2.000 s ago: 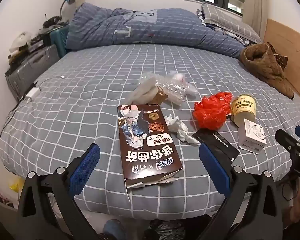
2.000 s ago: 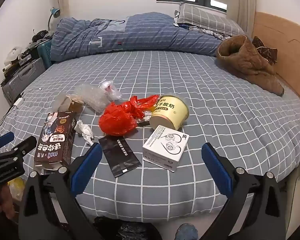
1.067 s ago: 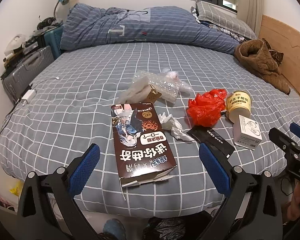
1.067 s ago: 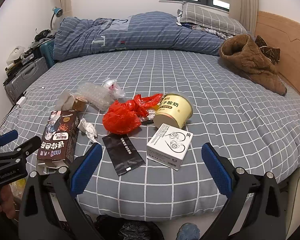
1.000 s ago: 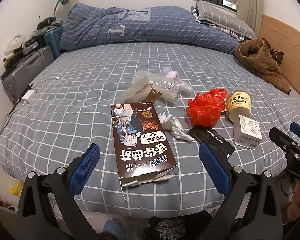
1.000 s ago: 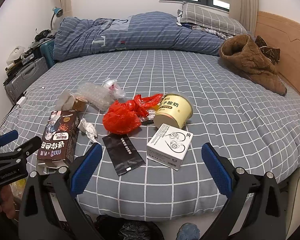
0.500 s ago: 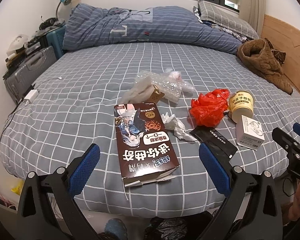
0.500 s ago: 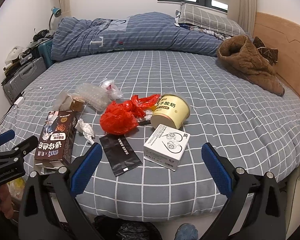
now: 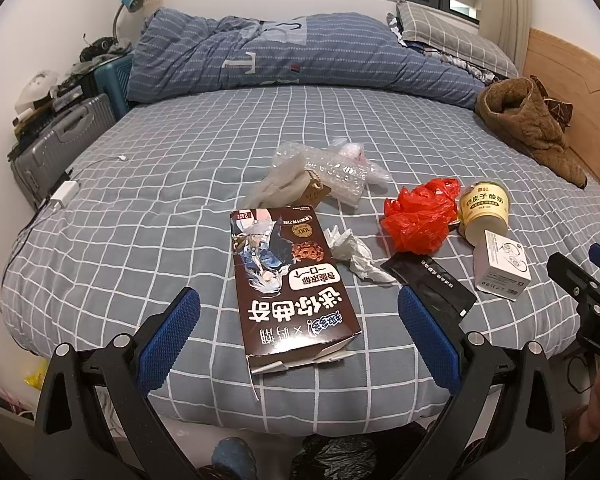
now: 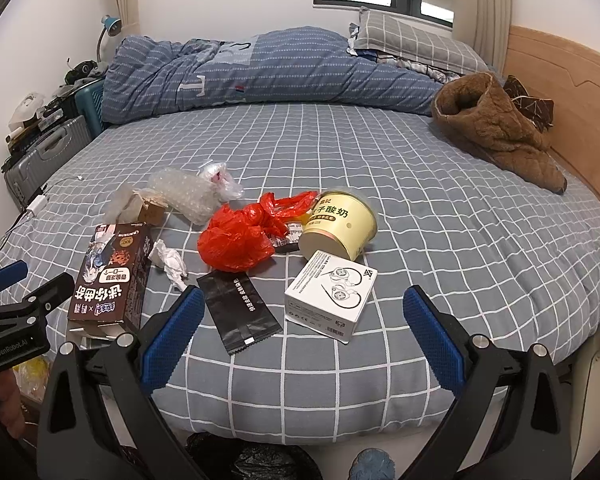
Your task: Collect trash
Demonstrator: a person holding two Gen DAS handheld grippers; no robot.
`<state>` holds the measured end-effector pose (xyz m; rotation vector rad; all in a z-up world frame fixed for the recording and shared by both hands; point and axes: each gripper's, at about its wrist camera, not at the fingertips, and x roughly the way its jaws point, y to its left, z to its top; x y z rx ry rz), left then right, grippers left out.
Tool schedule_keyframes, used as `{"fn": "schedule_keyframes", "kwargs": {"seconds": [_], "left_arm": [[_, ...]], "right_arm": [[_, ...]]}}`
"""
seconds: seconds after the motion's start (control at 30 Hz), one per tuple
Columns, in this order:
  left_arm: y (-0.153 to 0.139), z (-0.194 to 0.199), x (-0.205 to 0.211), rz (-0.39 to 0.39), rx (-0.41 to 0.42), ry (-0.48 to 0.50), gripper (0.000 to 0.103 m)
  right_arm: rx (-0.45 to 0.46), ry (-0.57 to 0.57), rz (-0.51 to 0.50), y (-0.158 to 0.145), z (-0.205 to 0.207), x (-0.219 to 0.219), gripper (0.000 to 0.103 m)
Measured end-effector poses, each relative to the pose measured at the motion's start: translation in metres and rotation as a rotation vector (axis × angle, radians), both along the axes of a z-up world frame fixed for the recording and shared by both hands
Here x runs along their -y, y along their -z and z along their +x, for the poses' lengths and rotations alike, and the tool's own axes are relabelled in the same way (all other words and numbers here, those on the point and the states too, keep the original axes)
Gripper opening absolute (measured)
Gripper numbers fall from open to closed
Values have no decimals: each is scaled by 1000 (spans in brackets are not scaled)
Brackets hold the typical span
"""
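Trash lies on the grey checked bed (image 9: 160,208). A brown snack box (image 9: 292,284) (image 10: 112,272) is nearest my left gripper (image 9: 298,328), which is open and empty just before the bed's edge. A crumpled tissue (image 9: 352,254), a black wrapper (image 10: 238,312), a red plastic bag (image 10: 240,240), a yellow yogurt tub (image 10: 340,224), a white earphone box (image 10: 332,294) and bubble wrap (image 9: 324,174) lie around. My right gripper (image 10: 300,332) is open and empty, in front of the white box.
A black trash bag (image 10: 256,460) sits on the floor below the bed's edge. A brown jacket (image 10: 496,132) lies at the right by the wooden headboard. A rolled blue duvet (image 9: 300,56) is at the back. Suitcases (image 9: 60,140) stand at the left.
Both views have shifted only slightly; the grippers hover in about the same place, still open. Nothing on the bed has moved.
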<state>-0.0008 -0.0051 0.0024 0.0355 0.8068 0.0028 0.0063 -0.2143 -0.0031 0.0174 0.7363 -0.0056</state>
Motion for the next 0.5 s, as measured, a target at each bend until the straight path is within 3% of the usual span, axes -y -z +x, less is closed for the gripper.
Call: {"fn": "schedule_keyframes", "kwargs": {"seconds": [0.5], "left_arm": [[1,-2,2,3,5,3,97]], "right_arm": [[10,-7,6,-2,-2,-1,96]]}}
